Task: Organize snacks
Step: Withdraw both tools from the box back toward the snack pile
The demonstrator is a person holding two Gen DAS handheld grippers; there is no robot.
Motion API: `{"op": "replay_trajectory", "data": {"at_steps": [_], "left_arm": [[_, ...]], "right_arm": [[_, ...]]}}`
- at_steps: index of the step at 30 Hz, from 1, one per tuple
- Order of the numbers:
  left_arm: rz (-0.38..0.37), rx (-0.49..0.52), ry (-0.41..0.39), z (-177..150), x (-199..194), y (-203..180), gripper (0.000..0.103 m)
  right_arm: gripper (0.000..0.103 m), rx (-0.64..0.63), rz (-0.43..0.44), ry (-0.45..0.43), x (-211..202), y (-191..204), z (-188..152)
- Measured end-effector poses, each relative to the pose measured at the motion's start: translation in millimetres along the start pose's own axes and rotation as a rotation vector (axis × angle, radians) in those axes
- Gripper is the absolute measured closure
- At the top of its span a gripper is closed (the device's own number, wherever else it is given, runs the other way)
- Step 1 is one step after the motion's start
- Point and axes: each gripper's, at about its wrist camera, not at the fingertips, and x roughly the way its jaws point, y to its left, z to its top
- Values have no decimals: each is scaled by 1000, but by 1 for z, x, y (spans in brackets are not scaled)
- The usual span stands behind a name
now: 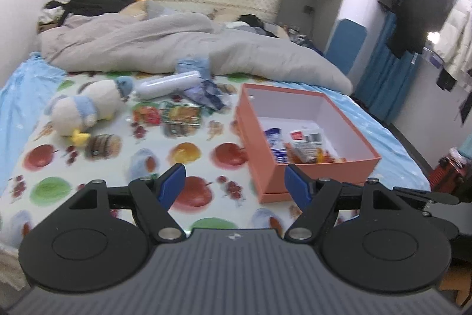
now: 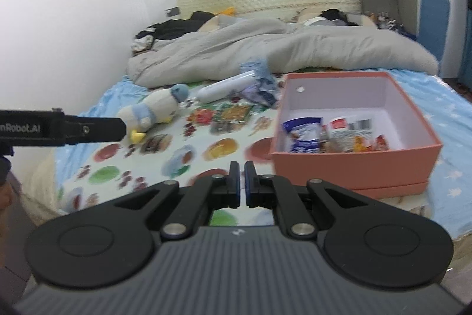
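Left wrist view: left gripper [image 1: 234,182] spread wide, empty, above the fruit-print sheet [image 1: 118,164]. Right gripper [image 2: 242,182] nearly closed, holding nothing. Snack packets [image 2: 324,138] lie inside the orange box [image 2: 354,164]; loose packets [image 1: 174,115] remain beside the plush penguin [image 1: 91,108].

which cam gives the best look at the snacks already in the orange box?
Right wrist: the snack packets in the orange box show unobstructed over its near wall. Left wrist sees the same packets, but that wall and a gripper finger partly hide them.
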Motion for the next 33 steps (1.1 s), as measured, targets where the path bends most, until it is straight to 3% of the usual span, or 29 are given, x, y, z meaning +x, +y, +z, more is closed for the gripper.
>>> {"op": "replay_trajectory", "data": {"at_steps": [10,30,32,33], "left_arm": [[64,-73,34,-25,-4,41,25],[133,-209,91,-53,74,108,25],[133,-216,95,-53,84,118,25],[134,-212,97,-52,90,122,25]], "right_arm": [[97,-39,50,42,11,27,-15],[94,-133,77,98,83,37,-14],[92,-138,72,97,93,40,-13],[83,-138,72,99,97,40,-13]]}}
